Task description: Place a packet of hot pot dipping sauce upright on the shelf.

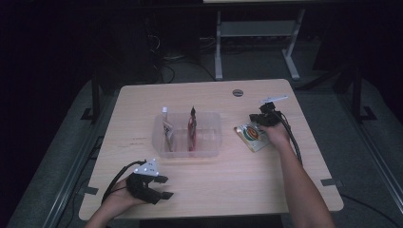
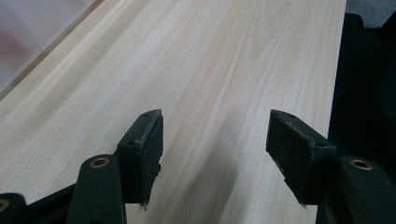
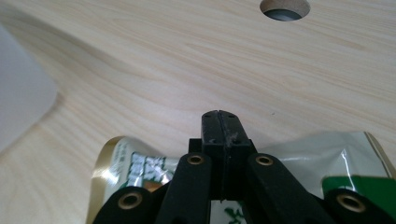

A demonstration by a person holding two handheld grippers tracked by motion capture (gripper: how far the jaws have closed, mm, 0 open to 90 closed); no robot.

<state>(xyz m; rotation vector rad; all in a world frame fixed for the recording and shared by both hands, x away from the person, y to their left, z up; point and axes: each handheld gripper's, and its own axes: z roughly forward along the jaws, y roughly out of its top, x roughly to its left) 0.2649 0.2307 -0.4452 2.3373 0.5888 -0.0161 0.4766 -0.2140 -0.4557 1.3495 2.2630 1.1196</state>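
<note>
On the table's (image 1: 209, 190) right half, a flat snack pouch (image 1: 252, 136) lay printed face up, approx. level w/ the clear plastic bin (image 1: 211, 145) at centre and just to that bin's right, apart from it. Right gripper (image 1: 263, 119) sat at the pouch's far edge, hand behind it, cable trailing back along the forearm. From the right gripper view, the right gripper (image 3: 219, 122) had its two black jaws pressed flat together, pads meeting along one seam, w/ no visible gap. The pouch (image 3: 135, 168) spread out beneath and to both sides of the jaws, shiny foil w/ green print; whether any of its edge was pinched in the seam couldn't be told, since the jaw bodies covered that spot. Past the tips was bare wood and a round cable hole (image 3: 285, 8) in the tabletop.

Left gripper (image 1: 164, 186) rested near the table's front left, well apart from the pouch, hand wrapped round its body, grey plate on top. In the left gripper view, the left gripper (image 2: 215, 135) had jaws standing wide apart, nothing btwn them but wood grain.

Inside the bin, two packets stood on edge: a pale one (image 1: 167, 130) at left, a red one (image 1: 192, 128) nearer the middle divider.
</note>
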